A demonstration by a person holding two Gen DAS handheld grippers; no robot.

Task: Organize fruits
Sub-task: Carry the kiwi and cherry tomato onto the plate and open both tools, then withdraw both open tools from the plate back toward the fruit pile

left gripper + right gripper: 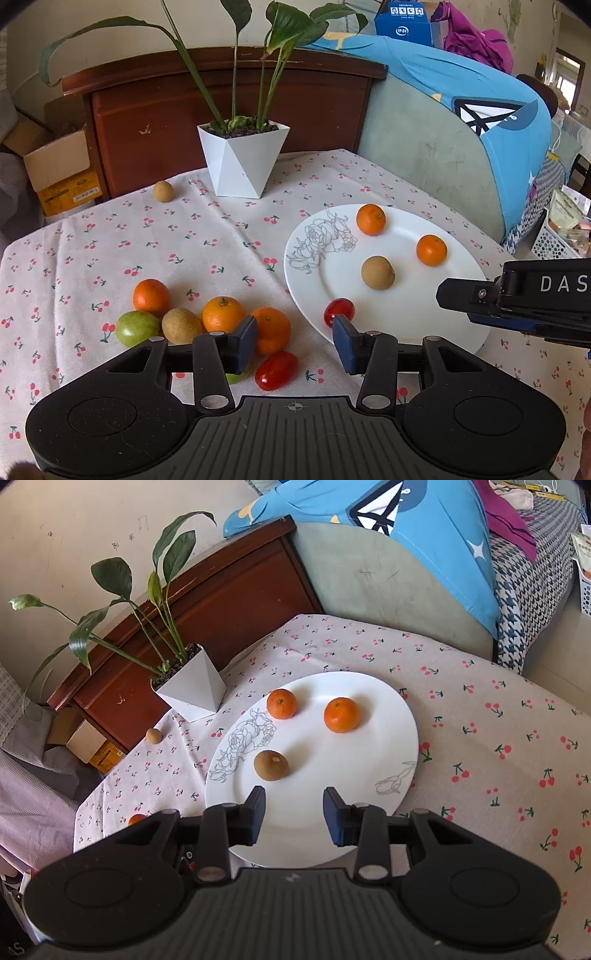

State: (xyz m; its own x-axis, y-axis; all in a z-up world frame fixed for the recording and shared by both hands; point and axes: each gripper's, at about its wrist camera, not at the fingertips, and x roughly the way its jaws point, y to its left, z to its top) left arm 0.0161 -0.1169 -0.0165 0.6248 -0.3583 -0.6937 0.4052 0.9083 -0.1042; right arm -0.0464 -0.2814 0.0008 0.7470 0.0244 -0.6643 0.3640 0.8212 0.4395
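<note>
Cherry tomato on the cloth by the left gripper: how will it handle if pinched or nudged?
The cherry tomato looks oblong and glossy, so it probably rolls sideways if nudged and may slip between the pads. The thin shiny skin suggests it bruises or bursts under hard squeezing. The left gripper is open, so close gently.

Glossy plate [391,716], matt cloth tablecloth [184,236]

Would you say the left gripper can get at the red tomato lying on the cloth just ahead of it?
Probably yes: the left gripper is open, and the tomato lies just below its fingertips with nothing over it, though an orange sits close behind.
</note>
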